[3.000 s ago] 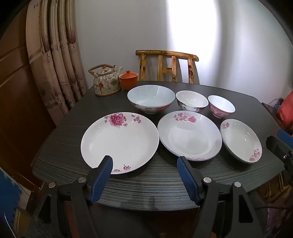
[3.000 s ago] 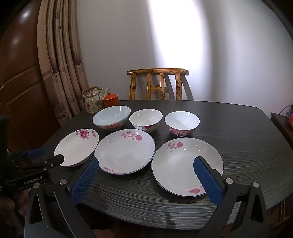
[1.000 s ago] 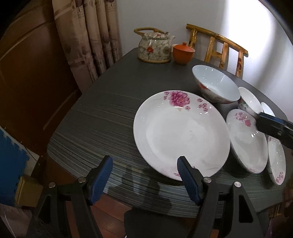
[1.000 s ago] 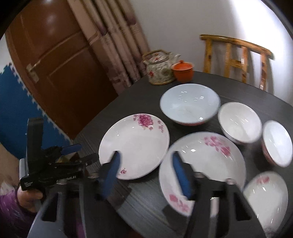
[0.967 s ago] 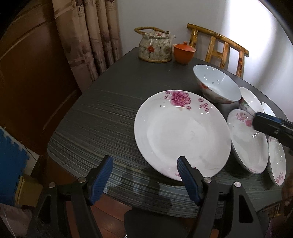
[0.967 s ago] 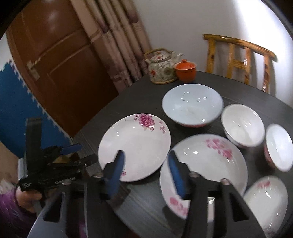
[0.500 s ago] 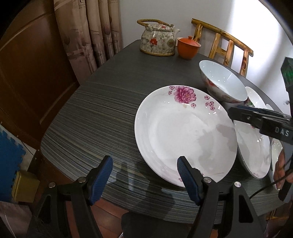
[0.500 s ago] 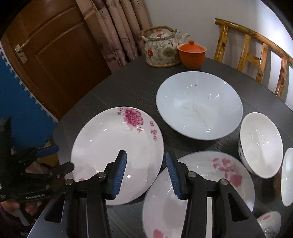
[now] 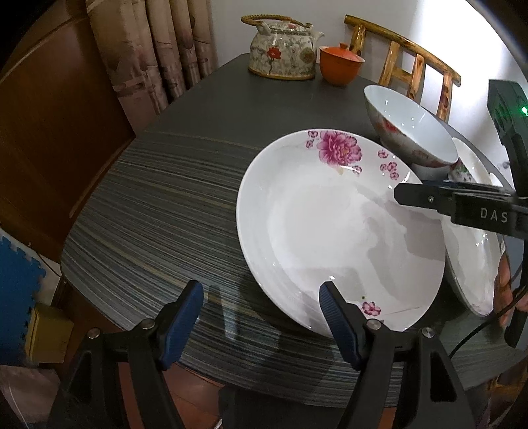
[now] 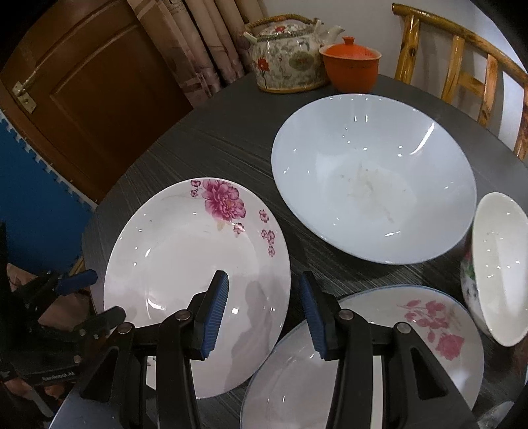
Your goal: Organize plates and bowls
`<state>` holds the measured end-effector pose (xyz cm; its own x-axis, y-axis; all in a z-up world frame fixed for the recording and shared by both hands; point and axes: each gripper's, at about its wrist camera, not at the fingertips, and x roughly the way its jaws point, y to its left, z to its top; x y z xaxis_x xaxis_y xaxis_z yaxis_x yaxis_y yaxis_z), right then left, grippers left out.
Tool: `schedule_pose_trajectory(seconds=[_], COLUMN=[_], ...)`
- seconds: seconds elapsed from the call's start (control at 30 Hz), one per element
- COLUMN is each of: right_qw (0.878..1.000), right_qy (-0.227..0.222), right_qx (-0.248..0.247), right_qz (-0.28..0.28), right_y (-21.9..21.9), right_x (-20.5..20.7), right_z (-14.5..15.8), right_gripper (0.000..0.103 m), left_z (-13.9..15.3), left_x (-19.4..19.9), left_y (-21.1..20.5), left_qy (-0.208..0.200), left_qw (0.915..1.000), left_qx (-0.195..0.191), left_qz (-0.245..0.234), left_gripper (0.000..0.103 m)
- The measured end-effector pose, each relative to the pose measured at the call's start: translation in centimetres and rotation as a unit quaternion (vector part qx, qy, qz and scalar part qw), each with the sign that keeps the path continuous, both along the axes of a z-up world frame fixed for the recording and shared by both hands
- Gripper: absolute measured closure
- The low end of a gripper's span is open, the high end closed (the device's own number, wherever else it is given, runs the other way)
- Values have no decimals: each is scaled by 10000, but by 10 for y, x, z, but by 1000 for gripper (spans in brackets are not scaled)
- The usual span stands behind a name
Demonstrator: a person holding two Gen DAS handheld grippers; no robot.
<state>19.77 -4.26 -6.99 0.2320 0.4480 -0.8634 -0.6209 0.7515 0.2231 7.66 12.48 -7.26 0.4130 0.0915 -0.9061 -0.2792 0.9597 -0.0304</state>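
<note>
Right wrist view: right tongs (image 10: pixel 262 308), jaws narrowed but spread, now straddle the peony plate's (image 10: pixel 184 264) near rim on the counter (image 10: pixel 211 145).
Left tongs (image 9: pixel 259 321) gape empty beside it; a rim grasp looks imminent, stacking unstarted.

A dark, finely striped counter (image 9: pixel 171 204) is set against a white wall (image 9: pixel 231 26), brightly lit at the right. A wooden chair (image 9: pixel 412 62) is placed behind it. Patterned beige curtains (image 9: pixel 158 56) are hung beside a brown wooden door (image 10: pixel 95 79) (brass hinge visible), and blue foam matting (image 10: pixel 33 198) is seen below.
</note>
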Motion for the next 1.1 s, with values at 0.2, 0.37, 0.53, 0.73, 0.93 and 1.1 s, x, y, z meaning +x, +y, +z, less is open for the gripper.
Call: schedule_pose_trajectory(seconds=[0.2,0.37,0.53,0.73,0.93,1.1], right_qw=[9997,9996,9996,9993,9983,9979], right_qy=[144,192,209,361,476,440], right_qx=[-118,-180,-160,-1,172,216], right_qz=[152,120,-38,-91,-304,-423], right_y=[7,8,5,13,14,19], right_x=[2,5,11,12,16,17], right_z=[-6,-7,-10,-11,-14,-16], right_gripper=[69,76,90,91,92,92], left_z=[-7,-9,-9,-10,-10,-11], left_x=[3,6,6,9,14,16], left_y=[1,2,4,19,31,42], left_qy=[55,26,-99,-196,-235,-273], left_qw=[9998,9998,9994,9984,9974,9962], left_qx=[-167,-162,-287,-536,-665,-789], left_qz=[-48,-89,-186,5,131,266], left_gripper=[29,30,64,74,77,77])
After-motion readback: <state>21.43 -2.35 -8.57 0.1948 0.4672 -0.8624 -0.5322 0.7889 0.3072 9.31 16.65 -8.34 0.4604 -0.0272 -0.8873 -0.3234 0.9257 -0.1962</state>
